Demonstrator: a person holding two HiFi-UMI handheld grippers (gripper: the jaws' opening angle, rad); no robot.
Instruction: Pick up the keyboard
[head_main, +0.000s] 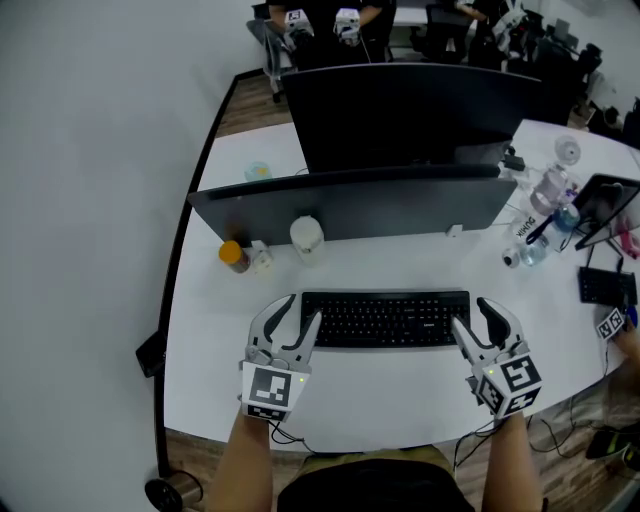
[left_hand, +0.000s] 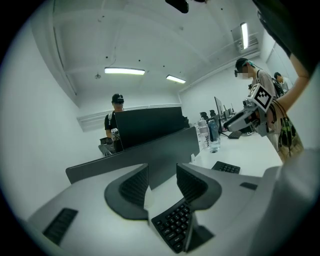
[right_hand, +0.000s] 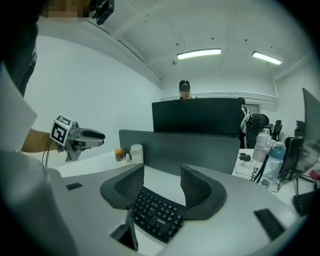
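A black keyboard (head_main: 385, 318) lies flat on the white desk (head_main: 380, 410), in front of a grey partition. My left gripper (head_main: 303, 311) is at its left end and my right gripper (head_main: 470, 312) at its right end. Both stand open, with no pad pressing on the keyboard. In the left gripper view the keyboard's left end (left_hand: 172, 225) shows low between the jaws of the left gripper (left_hand: 162, 184). In the right gripper view the keyboard's right end (right_hand: 155, 212) lies low between the jaws of the right gripper (right_hand: 162, 184).
A grey partition (head_main: 360, 205) and a dark monitor (head_main: 410, 110) stand behind the keyboard. A white jar (head_main: 306, 235) and an orange-capped bottle (head_main: 233, 255) sit at the back left. Water bottles (head_main: 550, 190), a tablet (head_main: 605, 205) and a small keypad (head_main: 605, 287) crowd the right. People stand beyond.
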